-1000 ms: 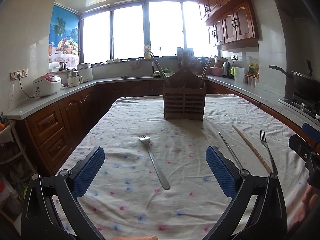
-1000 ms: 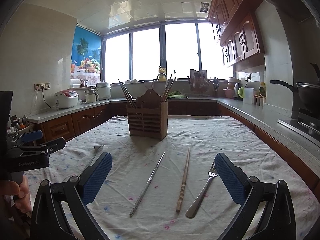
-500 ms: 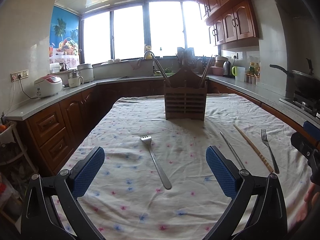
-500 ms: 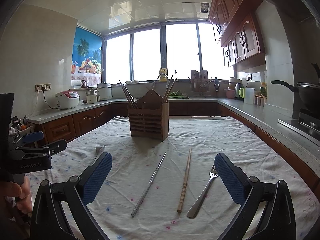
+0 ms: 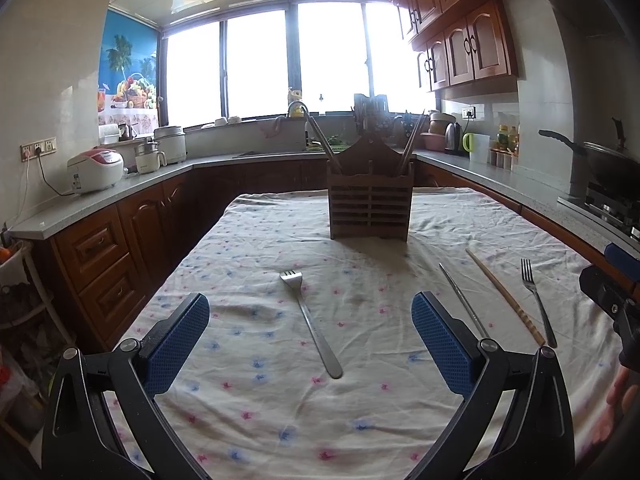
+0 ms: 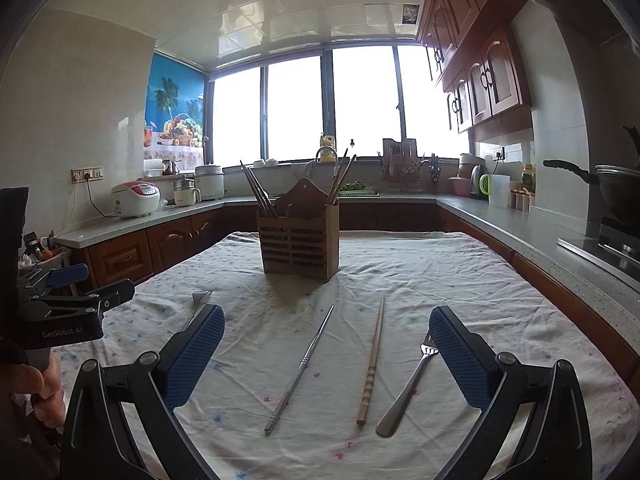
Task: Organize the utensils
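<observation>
While the left fork (image 6: 197,305) is half hidden behind the right gripper (image 6: 326,356), whose jaws stand wide apart and empty, the left gripper (image 5: 310,340) gapes equally over the bench (image 5: 256,412); the wooden holder (image 5: 370,204) stands beyond.

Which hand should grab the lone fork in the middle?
Left. The left gripper is open with that fork lying right between its fingers, while the right gripper faces the chopsticks and the other fork.

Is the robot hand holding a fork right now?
No, both forks lie on the tablecloth, and the right gripper is open and empty.
</observation>
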### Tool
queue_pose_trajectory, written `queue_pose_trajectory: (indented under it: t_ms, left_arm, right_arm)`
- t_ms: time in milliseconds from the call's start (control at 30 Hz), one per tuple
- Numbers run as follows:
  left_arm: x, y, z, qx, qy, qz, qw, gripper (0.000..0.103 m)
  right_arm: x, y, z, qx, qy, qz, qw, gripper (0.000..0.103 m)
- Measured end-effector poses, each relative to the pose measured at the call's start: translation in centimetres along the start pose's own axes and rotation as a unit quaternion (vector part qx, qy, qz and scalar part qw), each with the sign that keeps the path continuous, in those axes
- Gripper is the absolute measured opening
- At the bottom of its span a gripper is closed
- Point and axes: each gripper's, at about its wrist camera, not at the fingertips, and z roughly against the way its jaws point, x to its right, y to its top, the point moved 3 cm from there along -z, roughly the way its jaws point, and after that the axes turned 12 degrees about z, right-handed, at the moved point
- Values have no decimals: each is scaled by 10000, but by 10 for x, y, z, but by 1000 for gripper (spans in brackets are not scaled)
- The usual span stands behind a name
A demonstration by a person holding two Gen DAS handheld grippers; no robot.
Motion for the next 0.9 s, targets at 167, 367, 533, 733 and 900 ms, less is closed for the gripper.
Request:
queue_pose_trajectory:
  t_ms: [167,367,533,733,900]
  left_arm:
    - [1,0,-1,-28,-29,-11,10000,103]
    - [3,1,-1,-28,-49,-50,10000,103]
    - [5,2,1,-29,-60,-61,10000,103]
    - [5,2,1,-37,-66,-54,10000,103]
    - [5,2,0,-43,-73,-62,9999,103]
  right_arm:
    - [0,0,0,1,2,-1,10000,103]
    - [-5,2,-1,24,17,-15,10000,103]
    - [-7,4,-1,38,27,-27,10000,103]
    - [-7,4,-2,34,43,-53,10000,103]
    - [-7,5,-2,42,47,-66,10000,103]
